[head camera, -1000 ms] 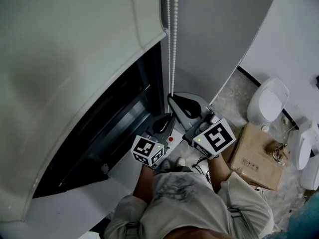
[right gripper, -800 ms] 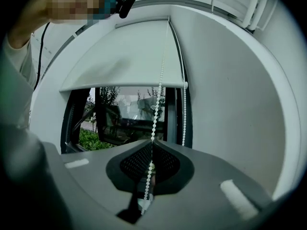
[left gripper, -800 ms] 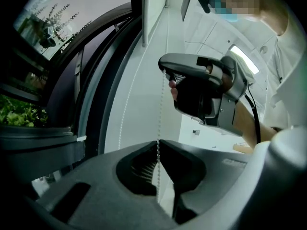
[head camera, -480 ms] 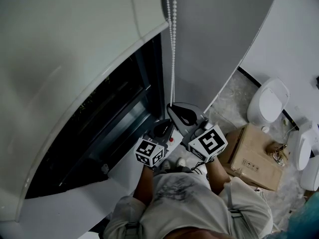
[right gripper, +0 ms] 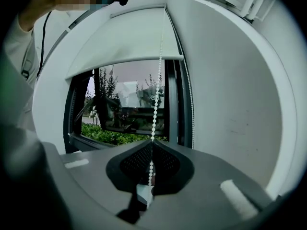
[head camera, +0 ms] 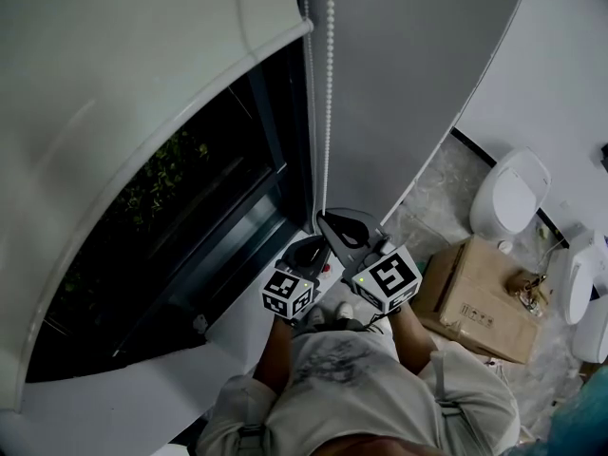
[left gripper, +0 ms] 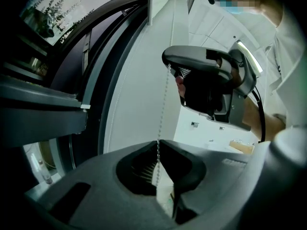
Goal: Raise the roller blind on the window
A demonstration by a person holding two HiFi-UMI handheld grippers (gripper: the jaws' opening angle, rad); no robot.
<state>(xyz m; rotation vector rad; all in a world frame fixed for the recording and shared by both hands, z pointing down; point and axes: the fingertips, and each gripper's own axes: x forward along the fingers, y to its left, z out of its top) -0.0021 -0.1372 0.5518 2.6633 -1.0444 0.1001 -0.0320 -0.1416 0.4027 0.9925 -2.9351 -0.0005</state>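
Both grippers are held low, just beyond the person's chest and side by side, with the right gripper (head camera: 328, 218) a little farther and higher than the left gripper (head camera: 313, 245). Each has its jaws pressed together on the bead chain (head camera: 329, 84), which hangs right of the window (head camera: 190, 207). The chain's top is cut off. Since a second ago the roller blind (head camera: 123, 112) has lifted, and the right gripper has come nearer.
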